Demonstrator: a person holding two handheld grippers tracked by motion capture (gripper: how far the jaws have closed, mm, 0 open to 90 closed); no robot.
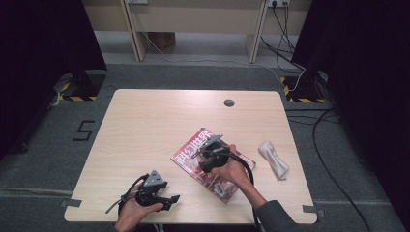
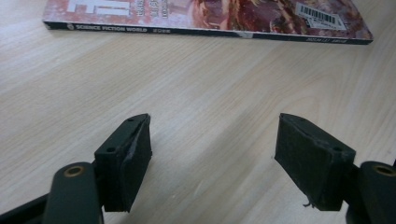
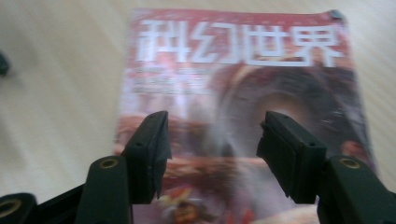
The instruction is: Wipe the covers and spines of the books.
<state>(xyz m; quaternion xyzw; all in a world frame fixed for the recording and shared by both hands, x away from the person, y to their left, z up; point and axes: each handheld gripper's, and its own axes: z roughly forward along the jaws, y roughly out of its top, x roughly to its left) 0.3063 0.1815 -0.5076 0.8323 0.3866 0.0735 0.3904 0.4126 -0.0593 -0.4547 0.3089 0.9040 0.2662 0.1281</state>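
Note:
A red magazine (image 1: 192,155) with large white characters on its cover lies flat on the wooden table (image 1: 154,121), right of centre. My right gripper (image 1: 211,146) hovers over its cover; in the right gripper view the magazine (image 3: 243,79) lies under the open jaws (image 3: 212,144), which have nothing between them. My left gripper (image 1: 173,198) rests low near the table's front edge, left of the magazine. Its jaws (image 2: 212,158) stand open over bare wood, with the magazine's spine (image 2: 205,32) ahead of them.
A crumpled white cloth (image 1: 274,159) lies on the table to the right of the magazine. A small round grommet (image 1: 228,102) sits near the far edge. Cables run across the floor at the right.

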